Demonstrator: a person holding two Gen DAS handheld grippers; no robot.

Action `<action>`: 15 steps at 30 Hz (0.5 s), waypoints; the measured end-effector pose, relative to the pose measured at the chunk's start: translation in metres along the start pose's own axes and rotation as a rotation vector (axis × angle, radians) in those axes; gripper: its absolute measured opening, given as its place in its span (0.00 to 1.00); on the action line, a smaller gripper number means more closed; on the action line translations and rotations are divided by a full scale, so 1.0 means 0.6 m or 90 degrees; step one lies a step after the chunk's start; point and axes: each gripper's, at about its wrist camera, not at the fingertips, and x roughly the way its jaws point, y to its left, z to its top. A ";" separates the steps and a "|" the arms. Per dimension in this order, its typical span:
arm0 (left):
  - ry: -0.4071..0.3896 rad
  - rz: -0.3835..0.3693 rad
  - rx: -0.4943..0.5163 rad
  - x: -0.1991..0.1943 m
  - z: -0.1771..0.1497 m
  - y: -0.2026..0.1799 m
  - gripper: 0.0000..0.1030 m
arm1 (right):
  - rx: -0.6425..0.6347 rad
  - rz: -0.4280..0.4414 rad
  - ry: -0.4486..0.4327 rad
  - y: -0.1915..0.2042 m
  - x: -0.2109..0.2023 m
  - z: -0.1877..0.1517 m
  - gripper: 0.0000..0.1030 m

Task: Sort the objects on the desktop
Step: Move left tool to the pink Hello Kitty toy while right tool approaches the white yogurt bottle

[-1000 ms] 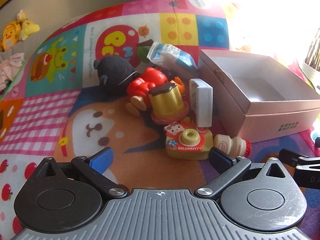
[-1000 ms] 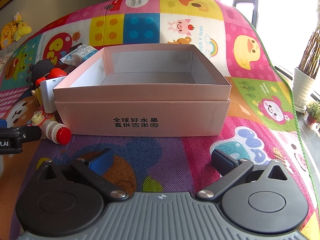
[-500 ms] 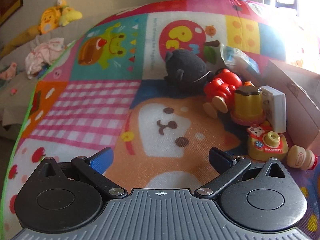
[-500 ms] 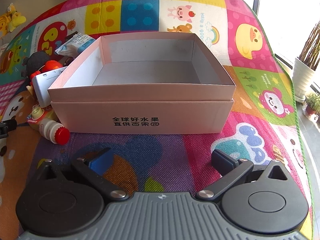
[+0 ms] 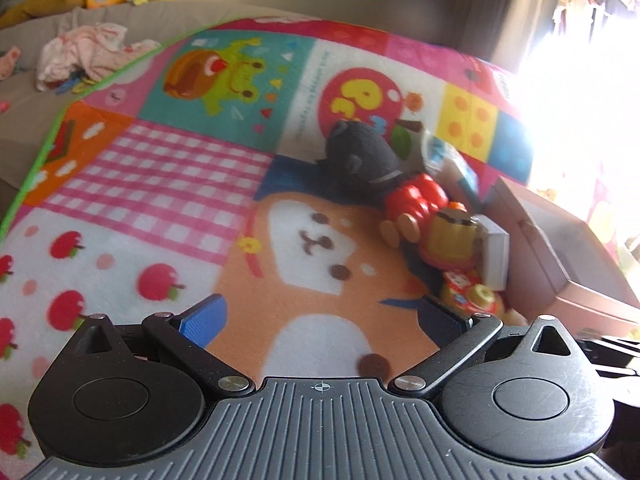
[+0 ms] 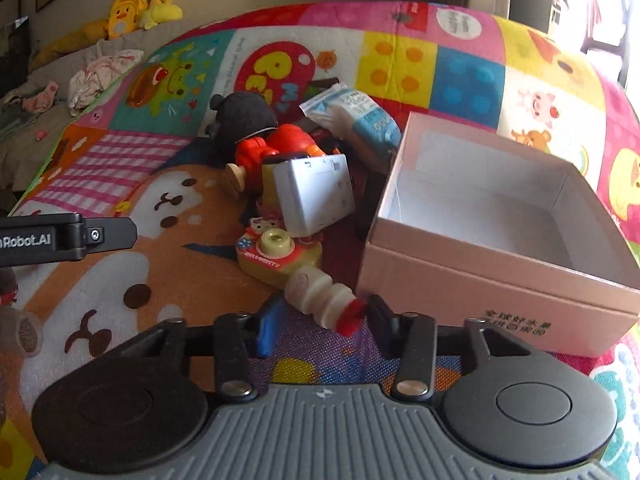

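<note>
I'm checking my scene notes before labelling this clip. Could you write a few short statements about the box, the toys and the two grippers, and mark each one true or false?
1. The pink box has nothing in it. True.
2. The small bottle lies between the right gripper fingers, whose jaws are closing. True.
3. The left gripper holds the toy camera. False: it is open with nothing between its fingers.
4. The bottle's cap is blue. False: it is red.
5. The black plush lies inside the box. False: it is on the mat.
</note>
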 end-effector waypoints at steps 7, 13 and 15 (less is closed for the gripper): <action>0.032 -0.016 0.130 0.030 -0.021 -0.096 1.00 | 0.058 -0.035 -0.009 -0.104 -0.060 -0.059 0.25; 0.028 -0.031 0.200 0.074 -0.017 -0.171 1.00 | 0.111 -0.078 -0.021 -0.182 -0.095 -0.107 0.63; 0.028 -0.027 0.217 0.087 -0.015 -0.184 1.00 | 0.133 -0.079 -0.039 -0.191 -0.099 -0.114 0.78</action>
